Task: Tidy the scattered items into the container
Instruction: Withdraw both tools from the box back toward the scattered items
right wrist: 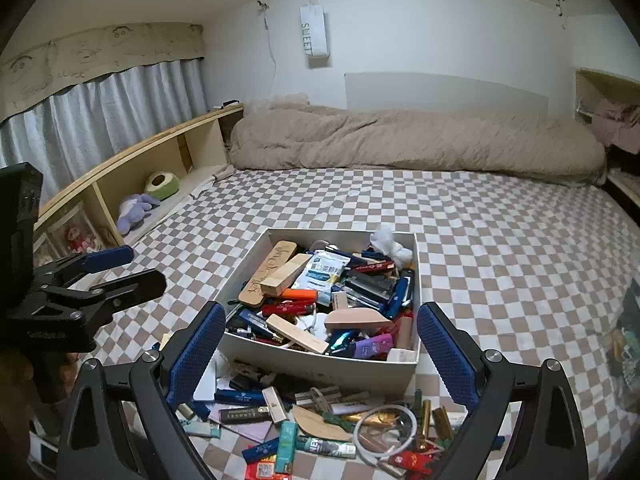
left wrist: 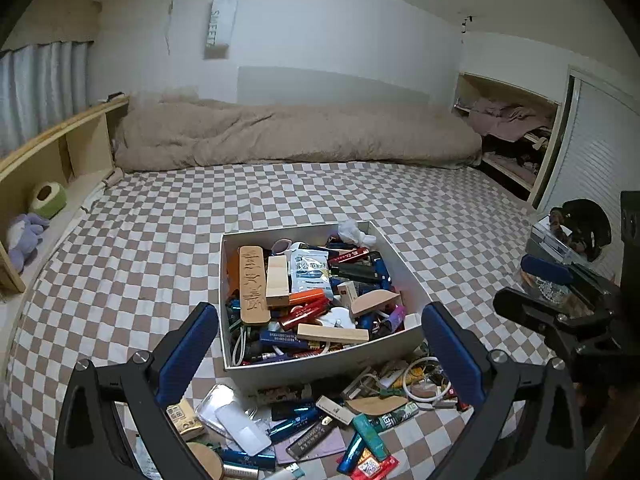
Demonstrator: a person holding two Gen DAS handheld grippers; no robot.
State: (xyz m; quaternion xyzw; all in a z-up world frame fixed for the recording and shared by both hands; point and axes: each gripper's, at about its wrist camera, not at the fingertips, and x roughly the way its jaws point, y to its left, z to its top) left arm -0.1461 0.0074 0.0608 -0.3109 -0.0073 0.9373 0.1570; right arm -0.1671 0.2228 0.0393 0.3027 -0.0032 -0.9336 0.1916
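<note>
Most small items already fill the open white cardboard box (left wrist: 404,276) on the checked bedsheet (left wrist: 160,240), ahead of both claws. Many scattered packets and tubes (right wrist: 320,432) remain below them. Left claw (left wrist: 320,356) and right claw (right wrist: 320,356) gape apart, empty.

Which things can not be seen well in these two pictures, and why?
- Bottom of the box: both views, buried under the items in it.
- Loose pile on the bed: its near part is cut off by the lower edge and the fingers in both views.
- Print on the white packet: too small to read.
</note>
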